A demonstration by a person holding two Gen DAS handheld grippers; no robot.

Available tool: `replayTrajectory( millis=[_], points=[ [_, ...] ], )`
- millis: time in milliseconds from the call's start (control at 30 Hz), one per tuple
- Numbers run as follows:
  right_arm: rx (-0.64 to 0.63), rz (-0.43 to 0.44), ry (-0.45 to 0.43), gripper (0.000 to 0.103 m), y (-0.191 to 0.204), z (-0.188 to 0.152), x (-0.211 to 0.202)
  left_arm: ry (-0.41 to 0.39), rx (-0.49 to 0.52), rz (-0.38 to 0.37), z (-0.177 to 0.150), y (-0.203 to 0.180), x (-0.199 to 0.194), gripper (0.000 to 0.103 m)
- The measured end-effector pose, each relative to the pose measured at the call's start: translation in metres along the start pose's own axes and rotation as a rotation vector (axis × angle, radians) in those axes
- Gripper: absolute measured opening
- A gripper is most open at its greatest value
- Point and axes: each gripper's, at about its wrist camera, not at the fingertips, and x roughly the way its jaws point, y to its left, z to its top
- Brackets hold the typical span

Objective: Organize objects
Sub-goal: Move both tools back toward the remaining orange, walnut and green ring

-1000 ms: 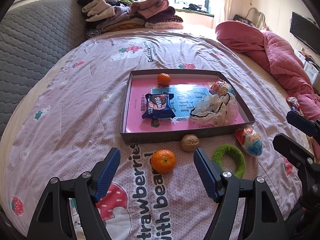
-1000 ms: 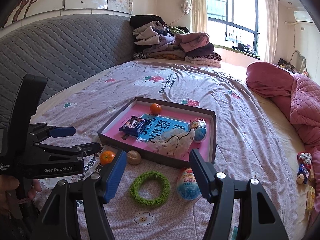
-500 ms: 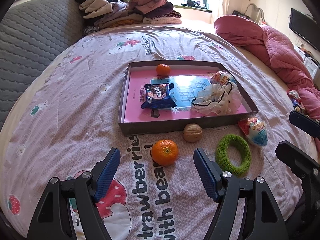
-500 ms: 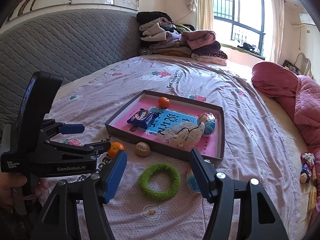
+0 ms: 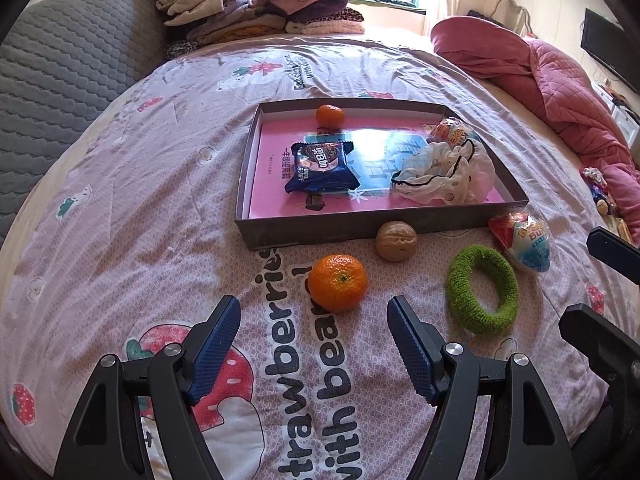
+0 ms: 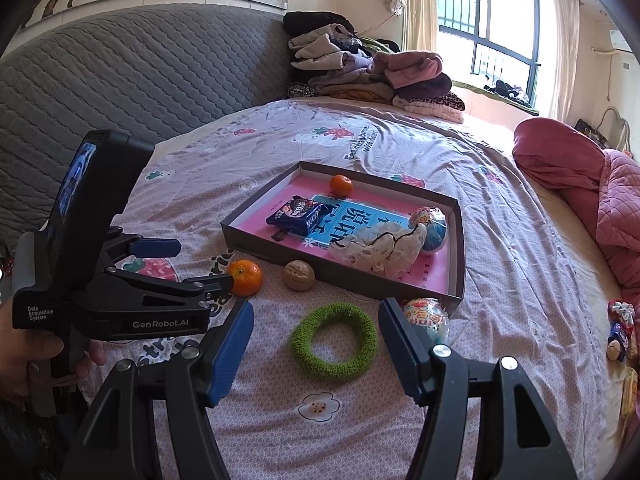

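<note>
Bare bedspread (image 5: pixel 140 220) left of tray (image 5: pixel 244 184); walnut (image 5: pixel 396 240) crowds its front wall.

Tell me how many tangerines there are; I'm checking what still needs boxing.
2: one tangerine inside the box at its far edge, another on the bedspread in front of the box. Others could be hidden under the cloth.

We count two oranges, one (image 5: pixel 337 282) on the bed and one (image 5: pixel 329 115) in the tray (image 5: pixel 304 232). We see two wrapped toy eggs (image 5: pixel 524 241) (image 5: pixel 450 130), one walnut (image 5: pixel 396 240), one green ring (image 5: pixel 482 288), one snack packet (image 5: pixel 320 166) and one crumpled cloth (image 5: pixel 444 178).
</note>
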Motion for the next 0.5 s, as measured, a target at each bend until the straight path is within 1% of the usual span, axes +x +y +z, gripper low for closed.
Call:
replayTrajectory(
  millis=[167, 367, 500],
  points=[
    [0.008, 0.002, 0.008, 0.064, 0.0, -0.005, 0.003, 0.005, 0.002, -0.005, -0.003, 0.0, 0.002, 0.077],
    [0.006, 0.003, 0.036, 0.064, 0.002, -0.009, 0.01, 0.029, -0.011, -0.025, -0.009, 0.002, 0.009, 0.077],
    [0.009, 0.017, 0.047, 0.064, 0.004, -0.011, 0.013, 0.04, -0.009, -0.017, -0.012, 0.001, 0.011, 0.077]
  ],
)
